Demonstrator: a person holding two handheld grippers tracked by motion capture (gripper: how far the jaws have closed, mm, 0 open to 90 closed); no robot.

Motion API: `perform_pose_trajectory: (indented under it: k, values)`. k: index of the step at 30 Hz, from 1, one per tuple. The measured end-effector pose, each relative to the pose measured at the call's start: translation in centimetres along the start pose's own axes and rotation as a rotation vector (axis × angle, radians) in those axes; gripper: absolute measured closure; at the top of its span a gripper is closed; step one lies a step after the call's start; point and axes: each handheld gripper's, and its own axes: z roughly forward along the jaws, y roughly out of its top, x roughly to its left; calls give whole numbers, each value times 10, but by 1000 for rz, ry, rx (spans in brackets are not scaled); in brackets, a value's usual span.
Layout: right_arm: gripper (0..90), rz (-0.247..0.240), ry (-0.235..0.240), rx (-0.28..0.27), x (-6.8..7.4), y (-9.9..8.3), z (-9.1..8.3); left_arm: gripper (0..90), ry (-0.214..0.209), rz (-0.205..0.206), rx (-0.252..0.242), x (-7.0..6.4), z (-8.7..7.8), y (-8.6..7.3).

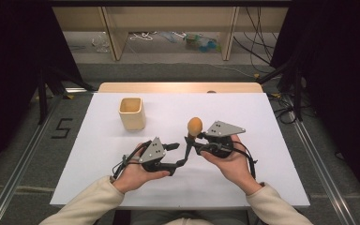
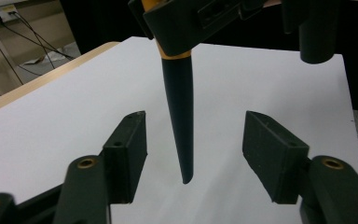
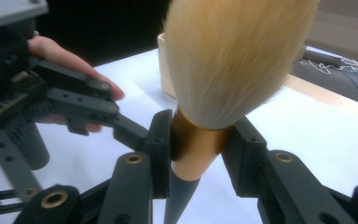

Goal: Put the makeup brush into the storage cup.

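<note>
A brush with a tan bristle head, a copper collar and a dark tapered handle stands upright over the white table. My right gripper is shut on the collar, bristles above the jaws. The handle hangs down between the jaws of my left gripper, which is open and touches nothing. In the high view the left gripper sits just left of and below the right one. A hand holds the left gripper in the right gripper view.
A cream square cup stands upright at the table's back left, also behind the bristles as the cup. Black curtains flank the table, and metal rails run along the floor on both sides.
</note>
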Motion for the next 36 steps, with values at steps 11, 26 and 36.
perform_pose_trajectory:
  k: [11, 26, 36]
  values:
    - [662, -16, 10, 12, 6, 1, 2, 496, 25, -27, 2, 0, 8, -2]
    - [662, -34, 8, 24, 9, 2, 4, 546, 19, -45, -17, -1, 13, 0]
    - [662, -47, 5, 18, 10, 2, 3, 589, 20, -48, -27, 0, 15, 2]
